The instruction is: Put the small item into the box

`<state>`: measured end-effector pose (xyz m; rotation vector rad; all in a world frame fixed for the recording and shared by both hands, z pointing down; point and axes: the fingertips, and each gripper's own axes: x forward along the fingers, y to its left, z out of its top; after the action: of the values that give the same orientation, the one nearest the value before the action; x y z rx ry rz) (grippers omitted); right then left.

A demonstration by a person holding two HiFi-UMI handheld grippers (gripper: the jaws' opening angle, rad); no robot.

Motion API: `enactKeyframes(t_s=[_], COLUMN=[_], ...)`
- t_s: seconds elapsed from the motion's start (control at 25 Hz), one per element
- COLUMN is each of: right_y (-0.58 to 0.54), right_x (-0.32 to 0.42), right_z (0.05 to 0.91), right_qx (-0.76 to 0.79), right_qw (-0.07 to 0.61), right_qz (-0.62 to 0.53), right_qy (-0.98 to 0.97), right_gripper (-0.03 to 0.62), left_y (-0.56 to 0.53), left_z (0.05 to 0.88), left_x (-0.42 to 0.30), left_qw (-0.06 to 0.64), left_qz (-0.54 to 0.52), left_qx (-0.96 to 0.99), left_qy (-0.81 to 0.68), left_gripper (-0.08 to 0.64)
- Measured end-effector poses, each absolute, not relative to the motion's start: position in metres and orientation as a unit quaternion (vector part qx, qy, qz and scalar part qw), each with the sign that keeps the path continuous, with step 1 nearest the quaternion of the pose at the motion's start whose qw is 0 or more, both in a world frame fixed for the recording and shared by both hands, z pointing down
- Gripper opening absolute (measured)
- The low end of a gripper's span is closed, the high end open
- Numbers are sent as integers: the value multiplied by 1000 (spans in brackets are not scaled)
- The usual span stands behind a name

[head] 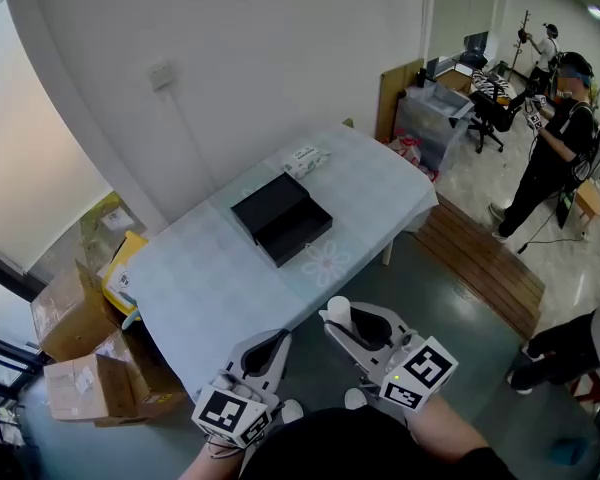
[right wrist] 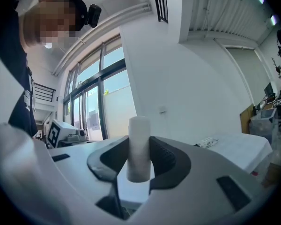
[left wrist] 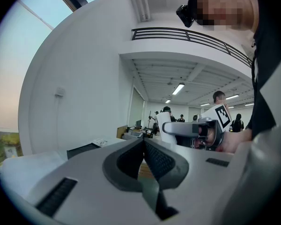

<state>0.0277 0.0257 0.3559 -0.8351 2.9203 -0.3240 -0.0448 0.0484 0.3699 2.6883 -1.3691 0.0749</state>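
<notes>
An open black box lies in the middle of the pale-clothed table, and its dark edge shows in the left gripper view. My right gripper hangs in front of the table's near edge, shut on a small white cylinder that stands upright between its pads. My left gripper is beside it, to the left, with its jaws shut together and nothing between them. The left gripper view also catches the right gripper with the white cylinder.
A small white packet lies on the table beyond the box. Cardboard boxes are stacked on the floor at the left. A wooden platform, plastic bins and a standing person are to the right.
</notes>
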Motion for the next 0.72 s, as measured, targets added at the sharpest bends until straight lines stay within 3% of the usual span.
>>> enactKeyframes(t_s=[0.72], right_y=[3], right_x=[83], right_z=[370], right_qx=[-246], right_qw=[38], right_qz=[-124], right_qy=[961], right_gripper=[138], left_y=[39], left_z=[383], left_x=[10], left_qw=[73], left_qz=[34], left_qx=[873], left_qy=[-482], left_gripper=[9])
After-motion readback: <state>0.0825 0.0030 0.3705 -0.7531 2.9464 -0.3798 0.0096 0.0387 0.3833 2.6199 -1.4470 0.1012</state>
